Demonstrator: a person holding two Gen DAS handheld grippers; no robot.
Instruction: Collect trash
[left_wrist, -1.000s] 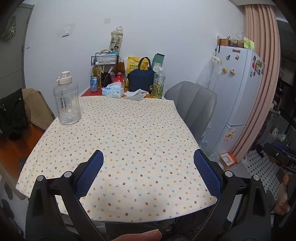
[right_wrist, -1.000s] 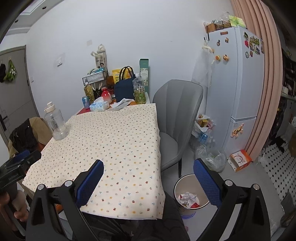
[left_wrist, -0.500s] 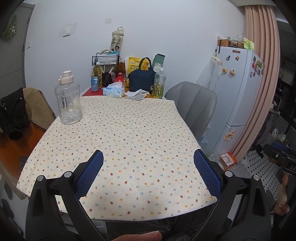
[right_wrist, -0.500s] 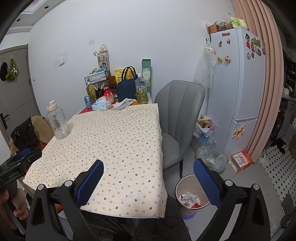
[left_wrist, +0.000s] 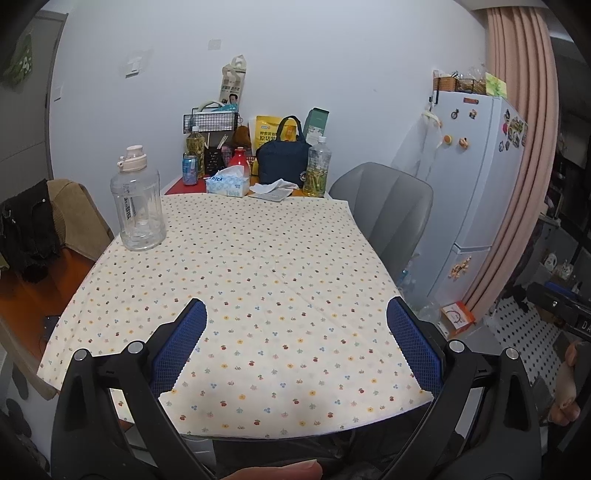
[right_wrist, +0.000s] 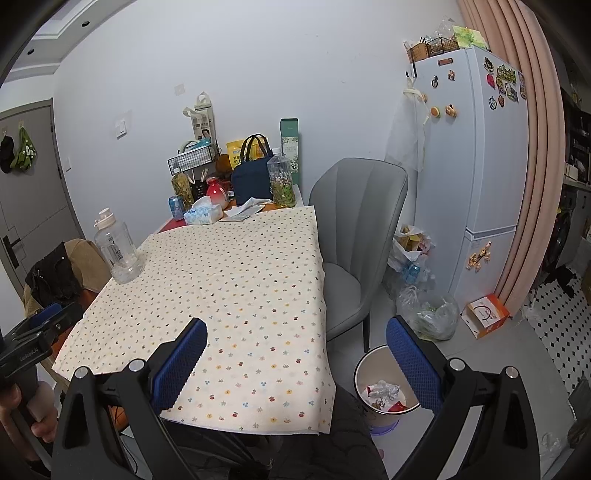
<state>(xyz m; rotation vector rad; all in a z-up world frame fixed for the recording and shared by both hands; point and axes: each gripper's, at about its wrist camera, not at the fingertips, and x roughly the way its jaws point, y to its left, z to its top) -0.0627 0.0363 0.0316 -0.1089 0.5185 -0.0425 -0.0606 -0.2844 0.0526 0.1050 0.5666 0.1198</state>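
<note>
Jaws of both our left gripper (left_wrist: 295, 332) and right gripper (right_wrist: 295, 343) gape wide, empty; one white round plastic trash bin (right_wrist: 364, 373) holds crumpled wrappers (right_wrist: 382, 393).

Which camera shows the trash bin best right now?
The right wrist view: the trash bin stands on the floor beside the table, its rim and crumpled wrappers visible behind the right gripper. The left wrist view does not show it.

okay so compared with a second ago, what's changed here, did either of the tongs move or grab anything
Nothing was grabbed or let go. Both the left tongs and right tongs are open and empty, as before. The views drifted slightly: the clear water jug sits a little further right in the left view, and the trash bin a little lower in the right view. The floral tablecloth and jug have not moved.
</note>
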